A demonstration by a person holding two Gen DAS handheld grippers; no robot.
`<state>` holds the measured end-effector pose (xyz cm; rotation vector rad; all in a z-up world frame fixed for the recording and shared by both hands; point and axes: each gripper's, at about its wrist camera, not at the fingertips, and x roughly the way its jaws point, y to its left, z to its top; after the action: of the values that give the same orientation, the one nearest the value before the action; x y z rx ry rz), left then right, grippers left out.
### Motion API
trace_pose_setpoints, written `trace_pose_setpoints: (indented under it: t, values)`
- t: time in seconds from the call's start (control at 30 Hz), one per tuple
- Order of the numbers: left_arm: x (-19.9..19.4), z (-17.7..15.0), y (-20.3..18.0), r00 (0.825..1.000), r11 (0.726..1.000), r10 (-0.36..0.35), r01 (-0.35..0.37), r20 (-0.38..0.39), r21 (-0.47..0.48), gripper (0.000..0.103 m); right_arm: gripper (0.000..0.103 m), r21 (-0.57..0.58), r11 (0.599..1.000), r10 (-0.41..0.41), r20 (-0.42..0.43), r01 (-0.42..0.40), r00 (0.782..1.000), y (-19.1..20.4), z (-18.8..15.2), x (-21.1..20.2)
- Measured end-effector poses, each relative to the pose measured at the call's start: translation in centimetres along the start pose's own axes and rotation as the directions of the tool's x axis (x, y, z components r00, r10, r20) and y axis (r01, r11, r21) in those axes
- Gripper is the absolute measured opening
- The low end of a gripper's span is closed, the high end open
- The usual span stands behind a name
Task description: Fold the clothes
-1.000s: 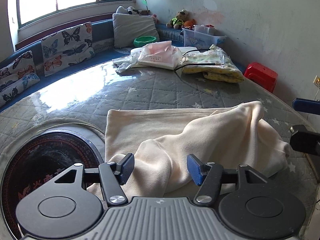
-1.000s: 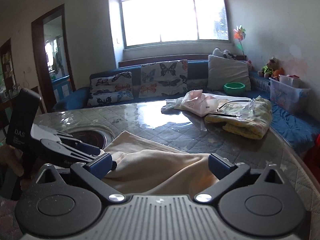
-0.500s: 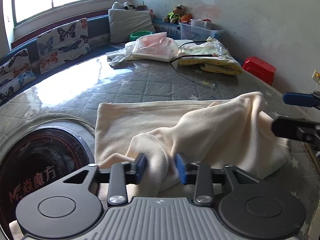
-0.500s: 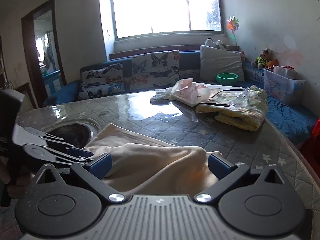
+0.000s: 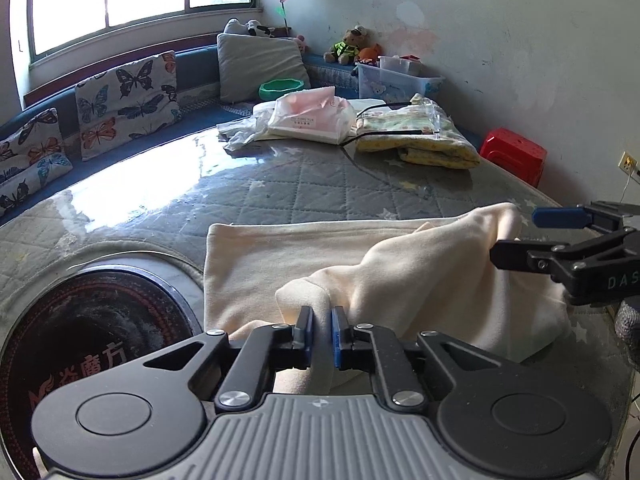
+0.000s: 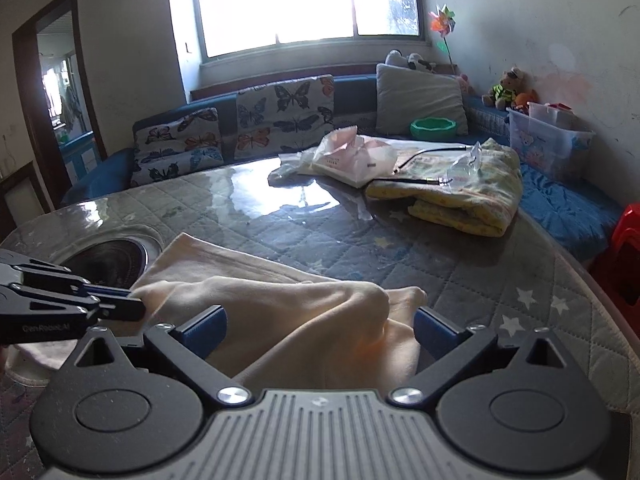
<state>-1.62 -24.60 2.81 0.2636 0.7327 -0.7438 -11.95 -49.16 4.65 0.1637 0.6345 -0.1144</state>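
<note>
A: Starting at nine o'clock in the left wrist view: what is different from a second ago?

B: The left gripper (image 5: 321, 330) has closed. Its blue pads stood wide apart a second ago, half closed half a second ago, and now they pinch a raised fold of the cream garment (image 5: 360, 264) between them

A: And the garment itself, where does it lie?

B: On the quilted table cover (image 5: 280, 184), just right of the round black cooktop (image 5: 92, 332) sunk in the table at eight o'clock. Its far layer lies flat; the near layer is rumpled and bunched toward three o'clock

A: And over at three o'clock?

B: The right gripper (image 6: 320, 326) has moved in on the bunched end. From its own camera, its fingers are spread wide on either side of the cloth, which lies between them ungripped

A: So what does that mean for the fold?

B: I judge one corner is secured and the other is about to be. Once the right one pinches too, both can lift and carry the near edge toward twelve o'clock. The plastic-wrapped package (image 5: 312, 118) and yellow patterned blanket (image 5: 420, 140) sit well apart at the far edge, out of the way
</note>
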Motion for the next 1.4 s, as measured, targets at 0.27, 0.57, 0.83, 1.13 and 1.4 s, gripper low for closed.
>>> trace_pose_setpoints:
  t: [0.27, 0.57, 0.83, 1.13, 1.4]
  values:
    - [-0.7, -0.7, -0.3, 1.0, 1.0, -0.01, 0.01, 0.017, 0.003, 0.01, 0.101, -0.016, 1.0, 0.024, -0.036, -0.024, 0.999, 0.9, -0.6, 0.1]
    - [-0.5, -0.9, 0.1, 1.0, 1.0, -0.003, 0.003, 0.001, -0.021, 0.015, 0.102, -0.062, 0.998, 0.025, -0.077, -0.03, 0.997, 2.7, -1.7, 0.0]
    - [-0.2, -0.7, 0.0, 0.999, 0.999, 0.03, -0.031, -0.02, -0.04, 0.047, 0.102, -0.057, 0.998, 0.027, -0.085, -0.032, 0.996, 2.8, -1.9, -0.3]
    - [0.2, -0.3, -0.5, 0.997, 0.997, 0.064, -0.065, -0.036, -0.034, 0.062, 0.102, -0.056, 0.998, 0.021, -0.075, -0.025, 0.997, 2.3, -2.0, -0.4]
    - [1.2, 0.5, -1.1, 0.997, 0.998, 0.061, -0.062, -0.041, -0.009, 0.062, 0.102, -0.049, 0.999, 0.003, -0.049, -0.005, 0.999, 1.1, -0.8, 0.5]
